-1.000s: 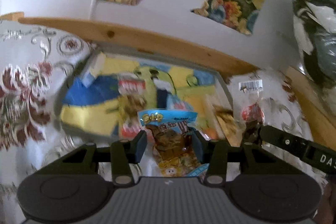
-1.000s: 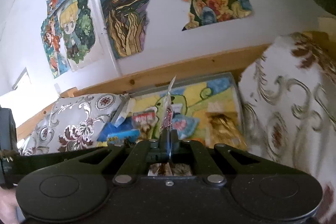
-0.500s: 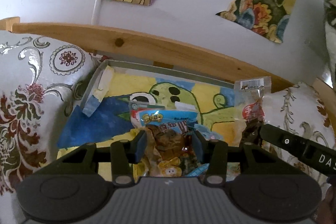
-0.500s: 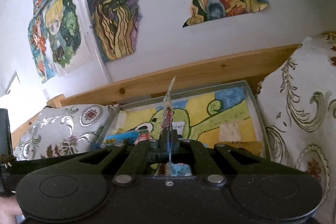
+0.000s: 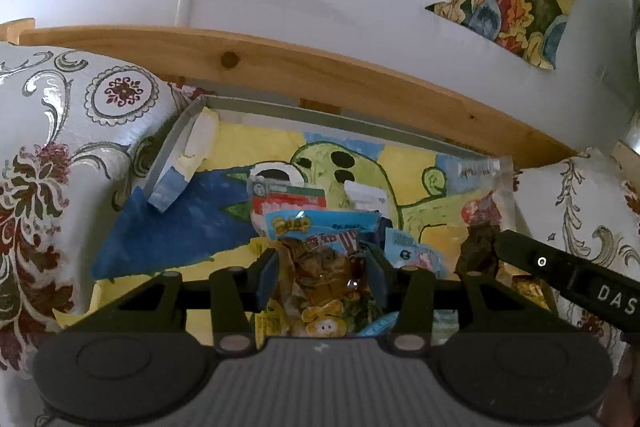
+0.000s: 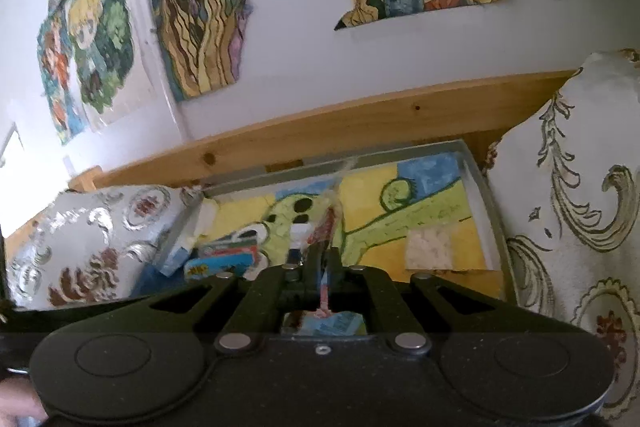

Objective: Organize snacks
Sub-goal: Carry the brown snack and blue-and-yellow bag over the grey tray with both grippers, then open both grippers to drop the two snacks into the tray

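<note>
Only "DAS" legible, on right claw [image 5: 478, 259].

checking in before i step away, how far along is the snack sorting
Partway. Done: several packets, including a red and green one, already lie in the painted tray. In hand: the left claw is shut on a blue snack bag; the right claw pinches a clear packet above the tray. Left: both still need setting down.
</note>
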`<state>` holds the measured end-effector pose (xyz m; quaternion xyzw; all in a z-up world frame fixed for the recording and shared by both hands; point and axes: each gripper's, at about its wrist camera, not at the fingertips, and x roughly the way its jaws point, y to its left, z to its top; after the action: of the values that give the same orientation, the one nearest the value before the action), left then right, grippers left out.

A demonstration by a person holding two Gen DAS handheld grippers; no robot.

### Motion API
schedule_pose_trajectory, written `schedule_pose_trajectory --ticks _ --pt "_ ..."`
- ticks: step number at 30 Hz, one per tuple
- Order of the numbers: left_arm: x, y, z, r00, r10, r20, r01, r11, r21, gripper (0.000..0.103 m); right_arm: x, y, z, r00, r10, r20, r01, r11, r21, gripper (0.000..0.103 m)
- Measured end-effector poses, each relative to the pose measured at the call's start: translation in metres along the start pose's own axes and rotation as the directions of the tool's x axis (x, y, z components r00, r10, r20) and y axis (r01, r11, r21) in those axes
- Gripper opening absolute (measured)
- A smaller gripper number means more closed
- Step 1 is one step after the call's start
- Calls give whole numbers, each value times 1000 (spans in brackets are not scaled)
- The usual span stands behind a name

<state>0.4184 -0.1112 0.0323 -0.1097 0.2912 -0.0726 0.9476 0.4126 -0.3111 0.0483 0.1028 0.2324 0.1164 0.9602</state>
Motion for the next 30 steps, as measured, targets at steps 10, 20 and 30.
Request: schedule_pose_trajectory --ticks 10,20,30 --pt "3 1 3 1000 10 -20 -10 999 -31 62 1 5 -1 997 -75 -5 75 993 -87 29" --pt "-30 4 8 995 38 89 -29 994 -105 94 -37 9 3 993 -93 70 102 986 -134 57" --pt "-80 7 10 981 84 174 -62 990 -128 102 -89 22 15 986 -91 138 112 982 -155 82"
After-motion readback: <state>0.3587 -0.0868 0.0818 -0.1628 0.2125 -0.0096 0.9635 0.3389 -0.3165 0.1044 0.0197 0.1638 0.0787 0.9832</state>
